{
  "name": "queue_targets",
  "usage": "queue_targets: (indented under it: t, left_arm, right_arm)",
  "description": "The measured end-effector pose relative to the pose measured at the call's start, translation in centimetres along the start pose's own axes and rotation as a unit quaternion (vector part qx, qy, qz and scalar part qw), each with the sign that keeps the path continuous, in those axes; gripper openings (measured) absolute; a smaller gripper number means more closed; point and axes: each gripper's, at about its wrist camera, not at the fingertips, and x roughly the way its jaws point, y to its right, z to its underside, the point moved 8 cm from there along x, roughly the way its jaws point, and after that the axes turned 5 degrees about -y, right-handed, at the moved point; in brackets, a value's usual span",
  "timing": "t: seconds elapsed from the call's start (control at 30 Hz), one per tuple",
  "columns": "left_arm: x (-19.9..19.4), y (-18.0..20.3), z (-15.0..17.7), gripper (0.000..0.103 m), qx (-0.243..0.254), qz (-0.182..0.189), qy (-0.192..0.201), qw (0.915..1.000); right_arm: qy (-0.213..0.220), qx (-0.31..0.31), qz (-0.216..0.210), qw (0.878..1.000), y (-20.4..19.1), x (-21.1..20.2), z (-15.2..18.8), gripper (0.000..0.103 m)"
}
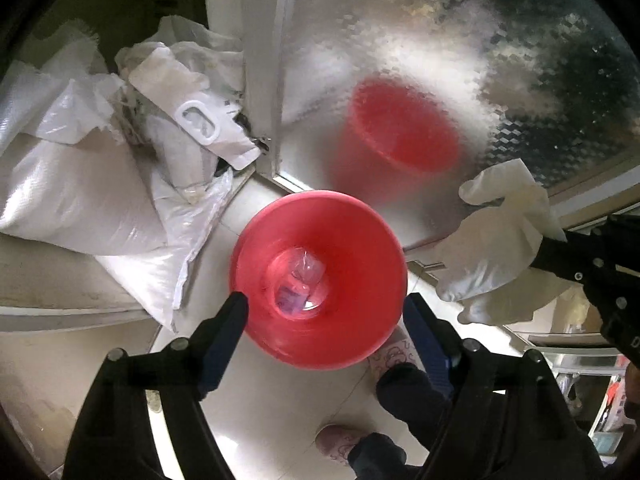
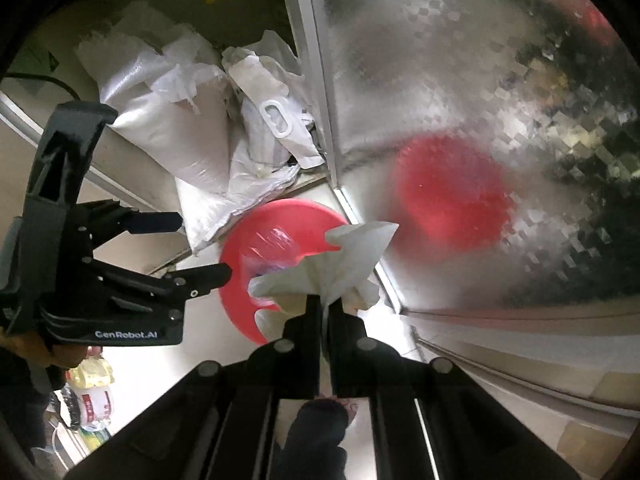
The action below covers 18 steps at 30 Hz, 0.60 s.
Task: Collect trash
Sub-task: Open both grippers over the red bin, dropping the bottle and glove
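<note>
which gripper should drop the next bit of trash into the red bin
Right. The right gripper is shut on the white tissue close beside the red bin. The left gripper is open and holds nothing.

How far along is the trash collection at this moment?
Partly done: clear plastic wrapper already lies at the bottom of the round red plastic bin. In hand: the right gripper is shut on a crumpled white tissue beside the bin's rim, not yet dropped. The left gripper is open, empty. Whether more trash remains isn't visible.
</note>
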Motion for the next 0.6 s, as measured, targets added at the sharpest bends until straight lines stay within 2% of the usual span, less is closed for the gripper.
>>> queue_targets:
  t: [0.07, 0.13, 0.2, 0.3, 0.4, 0.6]
  left_arm:
    - [-0.9, -0.7, 0.2, 0.078, -0.009, -0.017, 0.009, 0.9998]
    - [-2.2, -0.6, 0.8, 0.078, -0.012, -0.016, 0.019, 0.9996]
    - [-3.4, -1.1, 1.5, 0.084, -0.012, -0.024, 0.026, 0.9993]
    - [-4.6, -1.9, 2.5, 0.085, -0.023, -0.037, 0.037, 0.9984]
    - [-4.9, -2.6, 3.8, 0.093, -0.025, -0.025, 0.035, 0.9988]
    - [-5.3, -4.9, 5.7, 0.096, -0.055, -0.033, 0.048, 0.9968]
  right_arm:
    - [-0.001, 0.004, -0.011, 1.0, 0.0, -0.4, 0.4, 0.003]
    - [0.001, 0.0, -0.016, 1.0, -0.4, -0.7, 0.2, 0.003]
    - [-0.002, -0.007, -0.01, 1.0, -0.6, -0.5, 0.2, 0.003]
    - [-0.008, -0.007, -0.02, 1.0, -0.8, -0.3, 0.3, 0.003]
    - [-0.012, -0.02, -0.028, 0.999, -1.6, 0.4, 0.2, 0.003]
    - [-0.011, -0.055, -0.026, 0.998, -3.5, 2.0, -0.3, 0.004]
